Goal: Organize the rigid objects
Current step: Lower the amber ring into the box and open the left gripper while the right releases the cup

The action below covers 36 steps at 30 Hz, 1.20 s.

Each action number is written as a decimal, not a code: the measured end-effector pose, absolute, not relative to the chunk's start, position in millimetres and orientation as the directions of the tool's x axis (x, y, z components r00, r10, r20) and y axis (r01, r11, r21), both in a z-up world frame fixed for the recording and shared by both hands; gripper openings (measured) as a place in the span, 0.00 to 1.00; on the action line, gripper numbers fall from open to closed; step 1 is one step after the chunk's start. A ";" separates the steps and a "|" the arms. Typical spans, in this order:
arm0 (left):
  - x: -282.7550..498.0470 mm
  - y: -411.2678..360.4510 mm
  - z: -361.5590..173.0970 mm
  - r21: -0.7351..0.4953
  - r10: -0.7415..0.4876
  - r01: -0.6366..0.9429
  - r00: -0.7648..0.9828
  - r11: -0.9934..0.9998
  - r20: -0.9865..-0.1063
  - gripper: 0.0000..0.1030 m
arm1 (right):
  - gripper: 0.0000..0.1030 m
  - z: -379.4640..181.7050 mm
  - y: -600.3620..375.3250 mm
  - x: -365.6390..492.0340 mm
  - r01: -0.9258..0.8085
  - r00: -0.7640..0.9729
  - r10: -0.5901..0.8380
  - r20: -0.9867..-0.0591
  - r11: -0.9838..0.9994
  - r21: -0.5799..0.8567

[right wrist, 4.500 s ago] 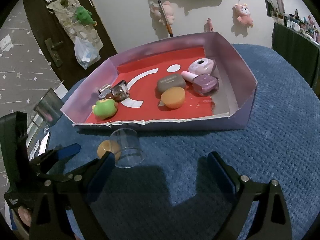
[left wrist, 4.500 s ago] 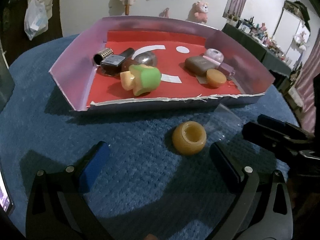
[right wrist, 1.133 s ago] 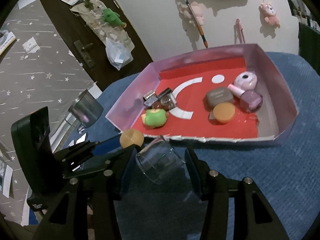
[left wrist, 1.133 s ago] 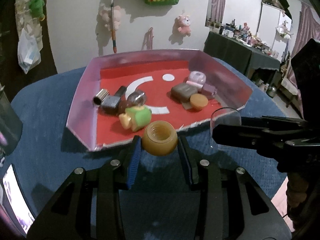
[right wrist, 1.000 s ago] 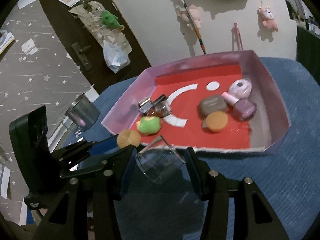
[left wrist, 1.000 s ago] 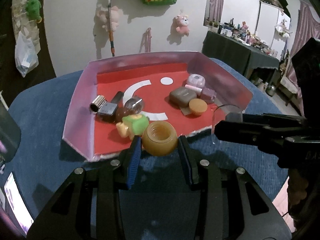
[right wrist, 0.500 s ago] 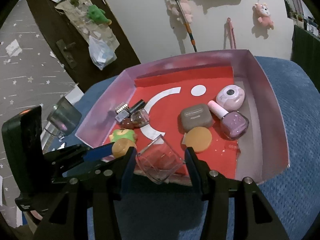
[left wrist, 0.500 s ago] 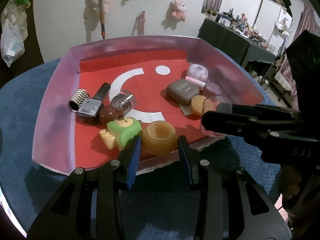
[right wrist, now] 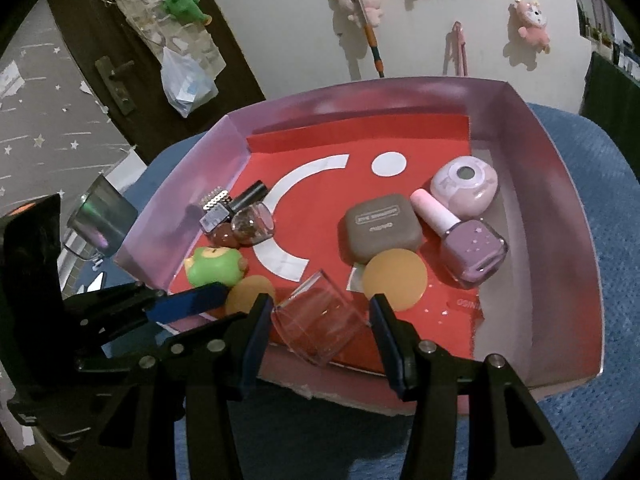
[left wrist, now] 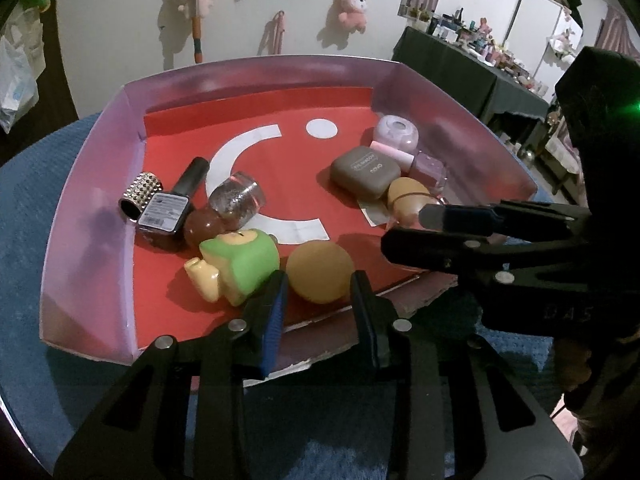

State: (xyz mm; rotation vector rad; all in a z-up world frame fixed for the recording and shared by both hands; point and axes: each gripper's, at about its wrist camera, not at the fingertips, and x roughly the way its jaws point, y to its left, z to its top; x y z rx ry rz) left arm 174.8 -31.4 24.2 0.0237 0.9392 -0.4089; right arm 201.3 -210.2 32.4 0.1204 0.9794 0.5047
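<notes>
L gripper [left wrist: 318, 300] jaws closing round amber jar [left wrist: 320, 271], R gripper [right wrist: 316, 322] jaws clamped on clear cup [right wrist: 318, 326], labels unreadable

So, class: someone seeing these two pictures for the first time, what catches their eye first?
The pink-walled tray with its red floor, crowded with small things. At its near edge, the left hand-held gripper, jaws closing, has an amber ball between its fingers, while the right hand-held gripper clamps a tilted clear cup.

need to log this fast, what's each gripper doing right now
left gripper: closing, amber round jar between its fingers
right gripper: shut on clear plastic cup
</notes>
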 end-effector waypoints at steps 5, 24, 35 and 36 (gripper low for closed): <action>181.8 -34.5 18.4 -0.159 -0.326 0.342 0.513 0.926 -0.794 0.29 | 0.51 27.6 -210.3 201.1 -0.355 0.438 0.445 -0.781 0.884 0.305; 192.9 -42.8 13.5 -0.129 -0.299 0.340 0.514 0.932 -0.804 0.30 | 0.52 24.5 -217.9 209.5 -0.322 0.462 0.403 -0.790 0.906 0.274; 178.9 -42.3 24.1 -0.091 -0.284 0.349 0.557 0.933 -0.780 0.30 | 0.60 34.1 -221.0 201.4 -0.329 0.484 0.429 -0.763 0.897 0.296; 177.6 -41.6 24.8 -0.090 -0.283 0.346 0.560 0.934 -0.779 0.30 | 0.60 36.0 -222.7 199.6 -0.328 0.489 0.436 -0.755 0.895 0.303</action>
